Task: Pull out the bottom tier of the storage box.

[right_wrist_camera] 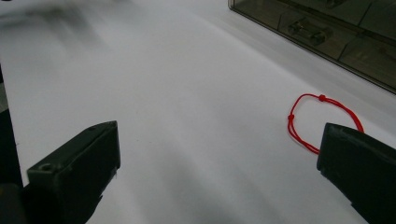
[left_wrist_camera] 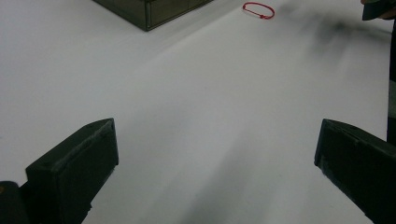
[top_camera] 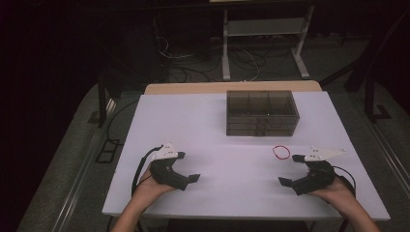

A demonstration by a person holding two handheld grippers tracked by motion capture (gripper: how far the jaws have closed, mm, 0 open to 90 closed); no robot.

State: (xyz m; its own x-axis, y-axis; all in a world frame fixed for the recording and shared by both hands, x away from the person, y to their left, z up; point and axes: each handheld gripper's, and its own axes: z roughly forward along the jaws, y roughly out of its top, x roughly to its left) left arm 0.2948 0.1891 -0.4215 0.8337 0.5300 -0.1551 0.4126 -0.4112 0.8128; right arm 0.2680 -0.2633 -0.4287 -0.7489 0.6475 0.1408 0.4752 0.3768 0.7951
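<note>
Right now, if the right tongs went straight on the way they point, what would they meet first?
Probably bare table: the right tongs stand open, with the red string loop off beside one jaw, not dead ahead. Depth past that is unclear.

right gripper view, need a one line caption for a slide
Open right gripper above the white table, a red string bracelet by one jaw, a smoky compartment box beyond.
</note>
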